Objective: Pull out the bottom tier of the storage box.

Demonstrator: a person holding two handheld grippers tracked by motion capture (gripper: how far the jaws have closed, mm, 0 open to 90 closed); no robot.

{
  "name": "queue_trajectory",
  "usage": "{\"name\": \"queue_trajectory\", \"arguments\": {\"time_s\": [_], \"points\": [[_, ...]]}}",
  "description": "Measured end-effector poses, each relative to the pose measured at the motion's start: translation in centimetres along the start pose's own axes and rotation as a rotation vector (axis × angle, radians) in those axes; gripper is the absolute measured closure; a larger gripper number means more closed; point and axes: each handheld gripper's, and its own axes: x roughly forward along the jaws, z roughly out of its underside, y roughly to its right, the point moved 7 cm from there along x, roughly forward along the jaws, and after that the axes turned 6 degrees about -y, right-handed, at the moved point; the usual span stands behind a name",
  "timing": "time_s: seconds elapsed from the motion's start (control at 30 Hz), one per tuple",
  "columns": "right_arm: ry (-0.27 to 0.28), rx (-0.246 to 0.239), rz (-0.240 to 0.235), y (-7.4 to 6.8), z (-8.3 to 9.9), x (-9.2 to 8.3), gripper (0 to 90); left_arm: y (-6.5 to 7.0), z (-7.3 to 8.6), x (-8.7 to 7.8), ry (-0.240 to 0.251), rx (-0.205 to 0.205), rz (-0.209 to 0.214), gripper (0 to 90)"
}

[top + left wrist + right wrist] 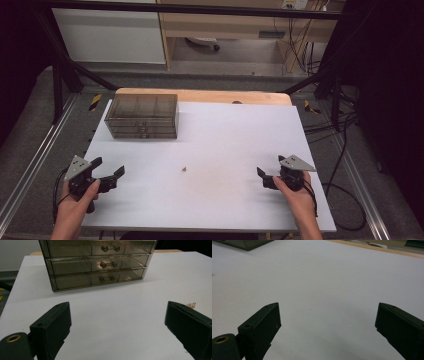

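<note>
Even overhead light, dark surroundings, slight softness

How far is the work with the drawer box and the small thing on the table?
Nothing looks done yet: all three drawers of the drawer box are closed, and the small shiny thing lies alone on the white table. The left gripper and right gripper are open and empty. Everything is left.

No readable text, labels, brands or numbers anywhere on objects or surfaces.
</note>
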Motion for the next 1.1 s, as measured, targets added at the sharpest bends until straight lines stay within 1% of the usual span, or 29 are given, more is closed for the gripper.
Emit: {"name": "queue_trajectory", "arguments": {"time_s": [0.03,0.1,0.13,0.2,0.3,0.33,0.37,0.4,0.47,0.5,0.53,0.57,0.6,0.63,0.73,0.77,0.8,0.83,0.87,0.93,0.97,1.0,1.03,1.07,1.1], "points": [[0.000,-0.001,0.001,0.1,0.0,0.0,6.1,0.1,0.0,0.1,-0.005,0.007,-0.002,7.0],[-0.001,-0.002,0.002,0.1,0.0,0.0,6.1,0.4,0.1,0.2,-0.016,0.017,0.007,6.8],[-0.001,-0.002,0.002,0.1,0.0,0.0,6.1,0.6,0.1,0.2,-0.021,0.029,0.006,6.6],[-0.007,0.007,-0.006,-0.1,0.0,0.0,5.8,0.9,0.1,0.2,-0.025,0.061,-0.007,6.7],[-0.018,-0.014,-0.005,-0.3,0.2,0.0,5.5,1.1,0.0,0.3,-0.020,0.092,-0.023,7.4],[-0.021,-0.012,-0.003,-0.3,0.2,-0.1,5.5,1.1,-0.1,0.5,-0.029,0.120,-0.032,7.4],[-0.021,-0.012,-0.003,-0.3,0.2,-0.1,5.5,1.1,-0.1,0.5,-0.029,0.120,-0.032,7.4],[-0.019,-0.004,0.002,-0.3,0.0,-0.3,5.4,1.2,-0.2,0.8,-0.056,0.165,-0.038,7.4],[-0.010,-0.005,0.009,-0.3,-0.3,-0.4,5.1,1.1,-0.4,1.0,-0.106,0.209,-0.021,8.4],[-0.009,-0.005,0.007,-0.4,-0.4,-0.4,5.0,1.1,-0.6,1.1,-0.119,0.230,-0.014,9.1],[-0.009,-0.005,0.007,-0.4,-0.4,-0.4,5.0,1.1,-0.6,1.1,-0.119,0.230,-0.014,9.0],[-0.014,-0.004,0.004,-0.5,-0.4,-0.3,4.9,0.9,-1.0,1.2,-0.120,0.243,-0.011,9.0],[-0.015,-0.014,0.002,-0.7,-0.5,-0.2,4.9,0.5,-1.7,1.6,-0.119,0.260,-0.016,8.1],[-0.021,-0.012,-0.004,-0.9,-0.5,-0.1,4.9,0.4,-2.1,1.9,-0.121,0.261,-0.012,7.4],[-0.030,-0.032,-0.023,-1.4,-0.7,0.4,4.9,0.2,-3.3,2.4,-0.125,0.279,-0.001,7.3],[-0.038,-0.039,-0.029,-1.6,-0.7,0.5,4.8,0.2,-3.7,2.6,-0.128,0.279,0.007,7.3],[-0.038,-0.039,-0.029,-1.6,-0.7,0.5,4.8,0.2,-3.7,2.6,-0.128,0.279,0.007,7.3],[-0.044,-0.046,-0.034,-1.8,-0.7,0.7,4.8,0.2,-4.0,2.8,-0.128,0.285,0.016,7.3],[-0.049,-0.065,-0.045,-2.3,-0.9,0.9,4.7,0.5,-4.6,3.1,-0.136,0.304,0.033,7.5],[-0.059,-0.081,-0.055,-2.7,-0.9,1.0,4.5,0.8,-5.2,3.2,-0.138,0.337,0.056,7.5],[-0.059,-0.081,-0.055,-2.7,-0.9,1.0,4.5,0.8,-5.2,3.2,-0.138,0.337,0.056,7.5],[-0.065,-0.094,-0.057,-3.0,-0.9,1.1,4.5,0.9,-5.4,3.3,-0.146,0.348,0.055,7.5],[-0.083,-0.111,-0.046,-3.1,-0.9,1.2,4.6,0.9,-5.6,3.4,-0.155,0.368,0.049,7.5],[-0.085,-0.115,-0.043,-3.1,-1.0,1.3,4.7,1.0,-6.2,3.6,-0.146,0.399,0.051,7.5],[-0.083,-0.120,-0.048,-3.1,-1.0,1.4,4.7,1.0,-6.2,3.6,-0.146,0.399,0.051,7.5]]}}
